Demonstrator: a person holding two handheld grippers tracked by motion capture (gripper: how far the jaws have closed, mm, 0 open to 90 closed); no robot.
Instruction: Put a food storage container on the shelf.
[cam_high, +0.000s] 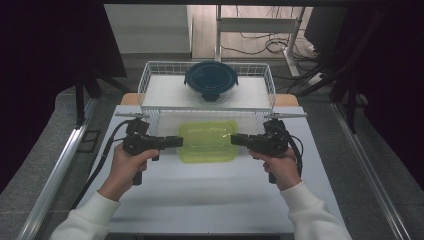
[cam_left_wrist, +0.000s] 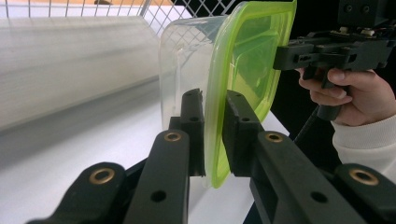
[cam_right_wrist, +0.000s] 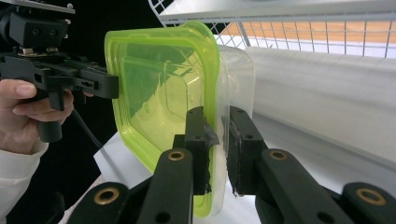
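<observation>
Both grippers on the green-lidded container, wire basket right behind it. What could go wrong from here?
1. The left gripper and right gripper each pinch only the thin rim of the green lid. If the lid is not snapped tight, the clear container might drop away.
2. A narrow grip on opposite edges may let the container tilt or slip if the hands move unevenly.
3. The wire basket stands close behind; its front rim could catch the container.

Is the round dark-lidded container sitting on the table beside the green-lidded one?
No, the round container sits up in the wire basket, behind the green-lidded container.
</observation>
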